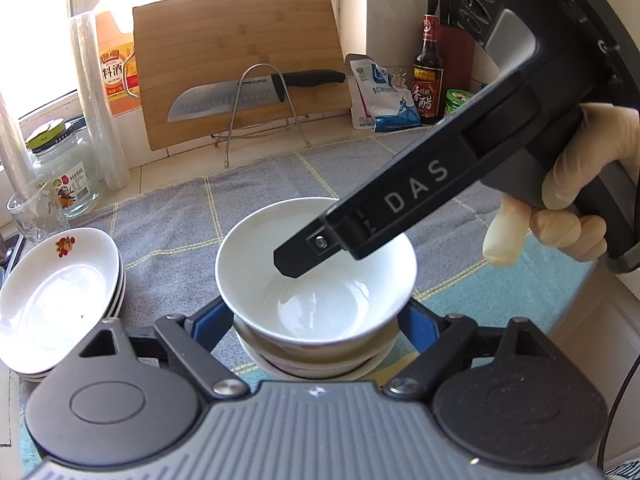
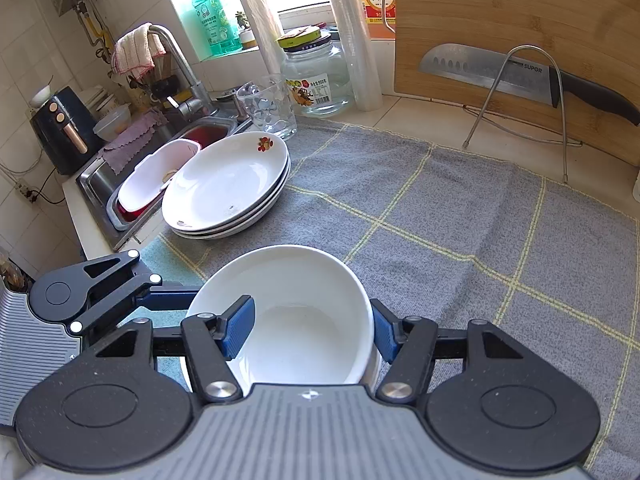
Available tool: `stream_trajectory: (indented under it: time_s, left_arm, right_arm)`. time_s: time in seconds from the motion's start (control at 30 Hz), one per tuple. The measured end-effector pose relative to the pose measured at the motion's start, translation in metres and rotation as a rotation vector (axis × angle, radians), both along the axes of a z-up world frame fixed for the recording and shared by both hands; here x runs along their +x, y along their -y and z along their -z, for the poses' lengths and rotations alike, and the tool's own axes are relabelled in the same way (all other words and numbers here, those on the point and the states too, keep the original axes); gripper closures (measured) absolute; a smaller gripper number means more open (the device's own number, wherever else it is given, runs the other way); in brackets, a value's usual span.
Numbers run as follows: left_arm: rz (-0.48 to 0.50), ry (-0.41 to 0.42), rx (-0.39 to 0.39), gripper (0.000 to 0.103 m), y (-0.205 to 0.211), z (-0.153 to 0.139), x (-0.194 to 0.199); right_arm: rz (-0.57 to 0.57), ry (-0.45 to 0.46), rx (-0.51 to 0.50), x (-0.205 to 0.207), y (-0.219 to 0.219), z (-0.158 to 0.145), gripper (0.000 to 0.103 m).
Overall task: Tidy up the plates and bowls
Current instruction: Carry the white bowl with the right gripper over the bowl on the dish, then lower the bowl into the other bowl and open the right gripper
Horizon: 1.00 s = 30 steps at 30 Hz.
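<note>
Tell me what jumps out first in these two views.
The white bowl at center, topping a nested bowl pile on the grey checked cloth, with the right tongs straddling its rim, one blue pad inside and one outside. The left tongs flank the same pile lower down. Left of it sits a stack of white plates with a flower print, and a big knife rests on the cutting board behind.

Left wrist view: close above the stacked white ceramic bowl [image 1: 316, 268], facing the propped bamboo cutting board [image 1: 240, 60] at the back wall. Right wrist view: equally close over the same bowl [image 2: 288, 312], facing left-rearward toward the steel sink [image 2: 132, 184]. Shared: bowl, stack of white flower-printed plates [image 2: 228, 184], grey checked cloth [image 2: 440, 216] on the desk
</note>
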<state>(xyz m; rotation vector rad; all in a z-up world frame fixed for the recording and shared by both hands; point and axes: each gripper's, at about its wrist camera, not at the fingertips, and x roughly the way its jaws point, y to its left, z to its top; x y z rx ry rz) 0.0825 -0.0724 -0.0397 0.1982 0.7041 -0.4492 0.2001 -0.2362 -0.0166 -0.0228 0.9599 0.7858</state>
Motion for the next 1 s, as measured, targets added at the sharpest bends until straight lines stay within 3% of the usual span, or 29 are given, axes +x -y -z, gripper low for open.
stream_trajectory:
  time_s: [0.27,0.37,0.67,1.0]
  left_arm:
    - [0.015,-0.012,-0.027,0.009,-0.005,0.002,0.002]
    - [0.018,-0.019,-0.025,0.009,-0.009,0.002,0.001]
    - [0.040,-0.040,-0.026,0.008,-0.031,0.005,-0.008]
    - [0.123,-0.032,-0.014,0.008,-0.047,0.004,0.000]
  right_arm:
    - [0.003,0.007,-0.009,0.000,0.000,0.000,0.030]
    - [0.006,0.012,-0.004,-0.001,0.000,0.000,0.017]
    - [-0.015,0.095,-0.080,-0.024,-0.013,0.001,0.002]
    - [0.046,0.166,-0.178,-0.042,-0.023,0.000,0.000]
